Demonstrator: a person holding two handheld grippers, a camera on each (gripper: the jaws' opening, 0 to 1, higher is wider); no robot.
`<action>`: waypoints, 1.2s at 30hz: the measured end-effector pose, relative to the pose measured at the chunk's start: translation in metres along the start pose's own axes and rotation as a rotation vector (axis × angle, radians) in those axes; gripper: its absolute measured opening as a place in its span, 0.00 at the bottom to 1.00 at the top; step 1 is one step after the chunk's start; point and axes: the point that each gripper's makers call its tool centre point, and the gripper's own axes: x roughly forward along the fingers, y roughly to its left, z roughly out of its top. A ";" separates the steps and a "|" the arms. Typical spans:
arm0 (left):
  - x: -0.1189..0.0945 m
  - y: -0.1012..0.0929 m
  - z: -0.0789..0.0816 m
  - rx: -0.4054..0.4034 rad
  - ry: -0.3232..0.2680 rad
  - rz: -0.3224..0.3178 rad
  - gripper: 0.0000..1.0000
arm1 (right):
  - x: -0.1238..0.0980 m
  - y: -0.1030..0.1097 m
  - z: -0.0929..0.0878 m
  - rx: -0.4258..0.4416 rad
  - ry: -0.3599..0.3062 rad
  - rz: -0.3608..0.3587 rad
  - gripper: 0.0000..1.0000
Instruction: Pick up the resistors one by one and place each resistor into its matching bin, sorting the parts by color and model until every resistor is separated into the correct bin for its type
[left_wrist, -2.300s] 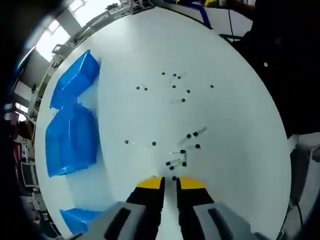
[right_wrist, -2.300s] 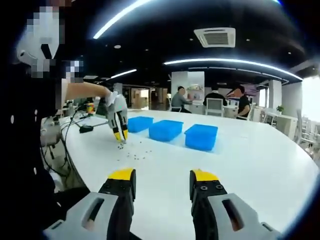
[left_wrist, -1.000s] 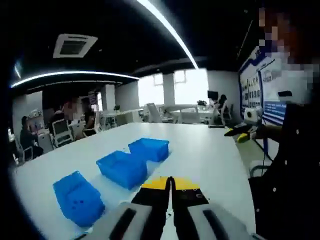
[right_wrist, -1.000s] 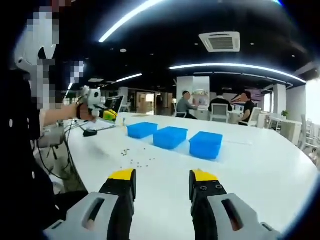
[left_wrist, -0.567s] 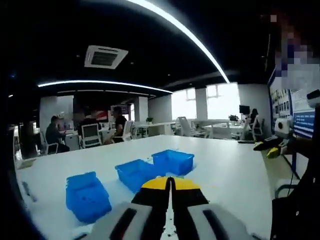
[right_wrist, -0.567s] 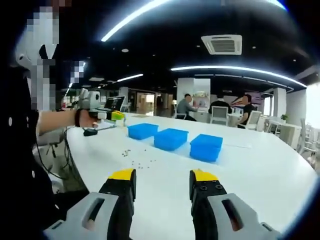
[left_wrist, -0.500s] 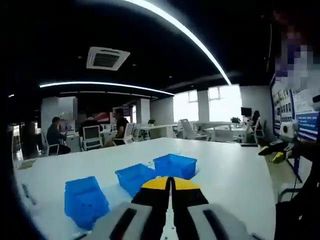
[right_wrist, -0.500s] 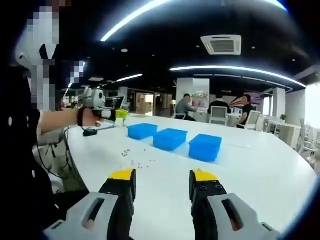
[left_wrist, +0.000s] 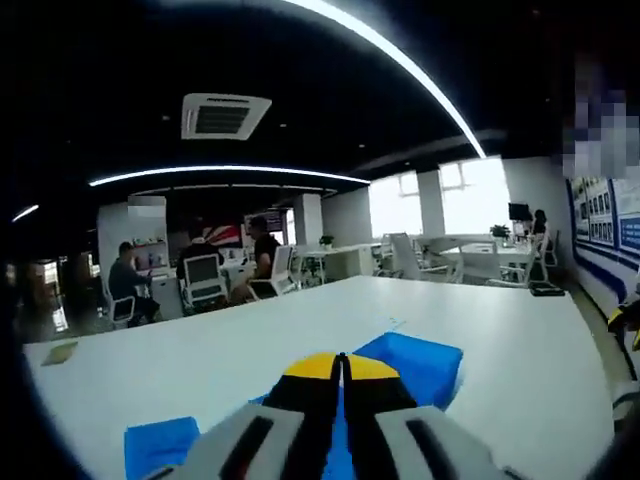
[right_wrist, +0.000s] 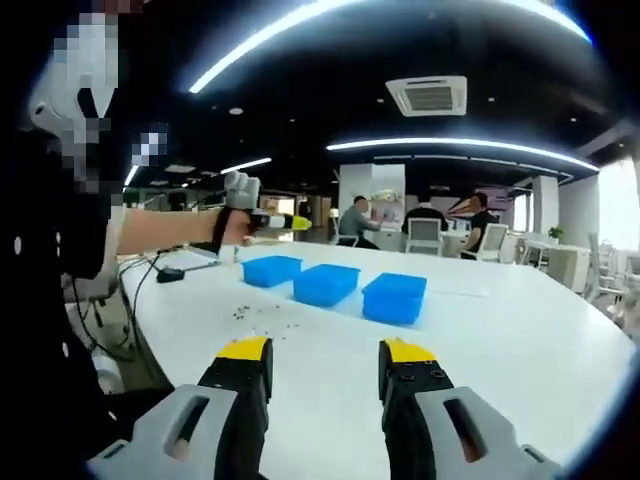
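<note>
wall posters blurred, no legible text

Glossy blue plastic bins (right_wrist: 325, 284) on smooth white table (right_wrist: 520, 330).

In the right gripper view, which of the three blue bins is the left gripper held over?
The far-left bin of the row. The left gripper points out just above it, while the middle bin and right-hand bin lie beyond its tips.
</note>
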 end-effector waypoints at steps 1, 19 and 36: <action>0.006 0.001 0.000 -0.002 0.002 0.002 0.05 | 0.000 -0.001 -0.001 0.001 -0.001 -0.002 0.44; -0.006 0.004 -0.013 -0.010 0.033 0.008 0.51 | 0.003 -0.004 -0.002 0.010 -0.003 0.003 0.44; -0.169 -0.033 -0.056 -0.032 -0.031 0.008 0.65 | 0.022 0.007 0.006 -0.019 -0.003 0.063 0.44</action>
